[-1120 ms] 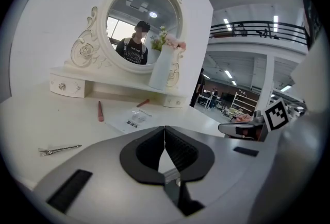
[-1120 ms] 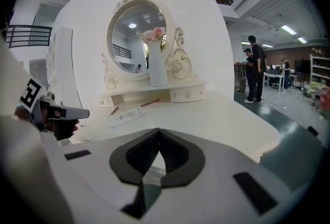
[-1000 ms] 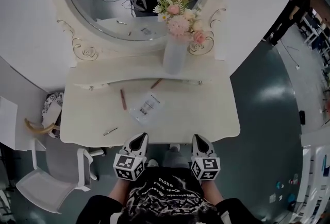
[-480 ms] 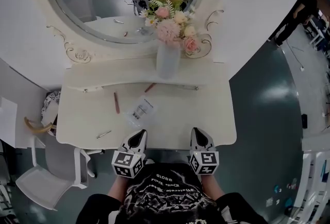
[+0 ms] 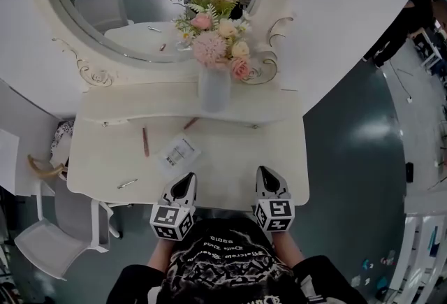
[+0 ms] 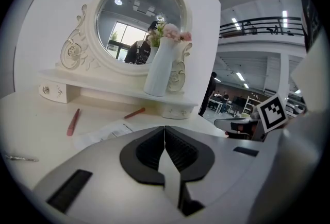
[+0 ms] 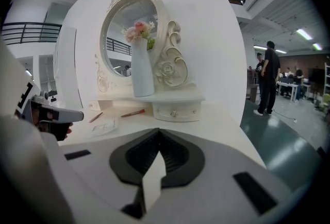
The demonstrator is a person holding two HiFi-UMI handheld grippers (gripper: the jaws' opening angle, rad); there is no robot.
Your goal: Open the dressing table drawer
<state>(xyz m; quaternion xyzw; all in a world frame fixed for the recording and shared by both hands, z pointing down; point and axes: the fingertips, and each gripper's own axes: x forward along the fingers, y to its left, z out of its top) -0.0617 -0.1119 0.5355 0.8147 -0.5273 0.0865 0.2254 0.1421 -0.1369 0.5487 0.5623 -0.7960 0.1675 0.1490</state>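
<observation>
Head view puts both claws over the near edge of the dressing table, side by side just in front of the person's torso. The left gripper is clenched, its ribbed pads meeting with nothing between them. The right gripper is likewise clamped on nothing; neither holds anything. Whether the tips touch the tabletop cannot be told. Farther in on the top lie a metal clip, a clear packet and a red pencil. Beyond them, under the raised shelf, sit the left drawer and the right drawer, both pushed in, well apart from the claws. On the shelf stands a white vase of flowers, before the oval mirror.
</observation>
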